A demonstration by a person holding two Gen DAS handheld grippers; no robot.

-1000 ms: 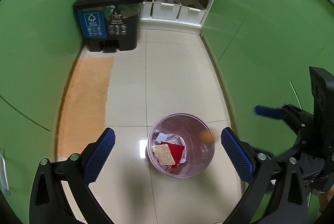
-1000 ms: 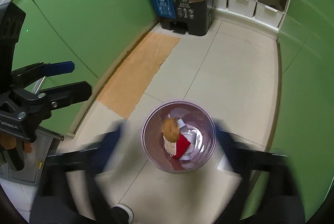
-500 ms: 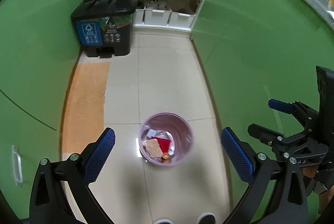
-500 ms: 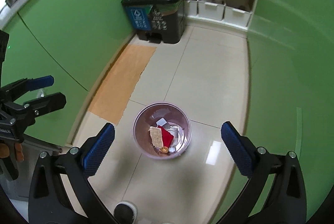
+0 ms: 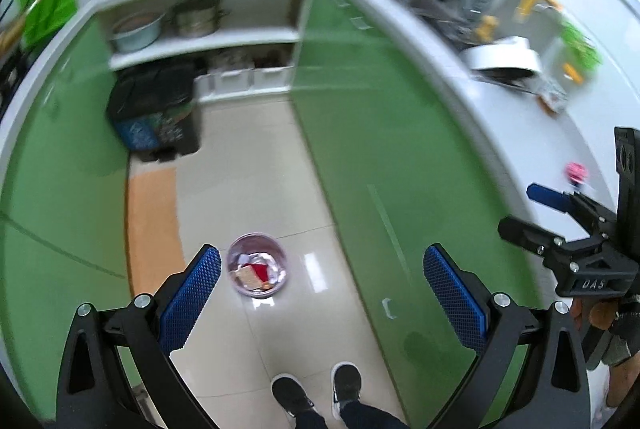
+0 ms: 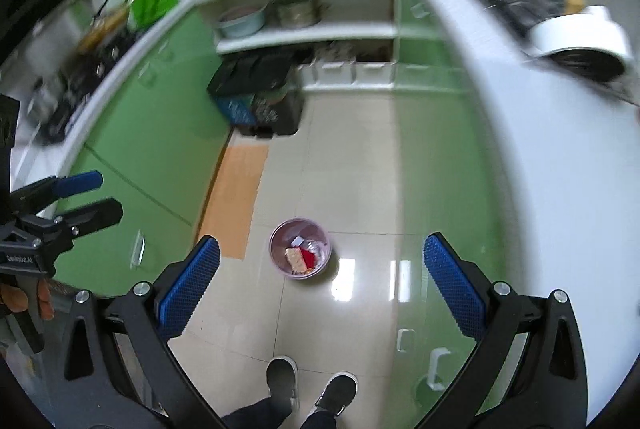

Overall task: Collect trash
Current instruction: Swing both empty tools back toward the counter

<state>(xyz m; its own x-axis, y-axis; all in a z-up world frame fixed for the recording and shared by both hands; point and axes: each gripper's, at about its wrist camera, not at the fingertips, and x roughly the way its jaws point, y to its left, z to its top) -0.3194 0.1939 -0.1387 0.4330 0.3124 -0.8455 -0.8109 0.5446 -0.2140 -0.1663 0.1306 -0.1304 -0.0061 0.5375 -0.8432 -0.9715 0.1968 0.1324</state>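
A small pink waste bin (image 5: 257,275) (image 6: 300,248) stands on the tiled floor far below, holding a tan sponge, a red scrap and white paper. My left gripper (image 5: 322,303) hangs high above it, open, with nothing between its blue pads. My right gripper (image 6: 322,303) is also open and empty, and shows at the right edge of the left wrist view as a black frame (image 5: 568,229). The left gripper's frame (image 6: 60,205) shows at the left edge of the right wrist view. A small pink item (image 5: 576,172) lies on the white counter (image 5: 520,133).
Green cabinets line both sides of the narrow floor. A black two-part pedal bin (image 5: 156,109) stands at the far end by an orange mat (image 5: 152,225). The counter carries a white bowl (image 5: 504,59) and blurred clutter. The person's dark shoes (image 5: 316,393) are at the bottom.
Both grippers have risen well above the floor and tilted up. The pink bin looks much smaller, and the countertops have come into view. Both stay open.
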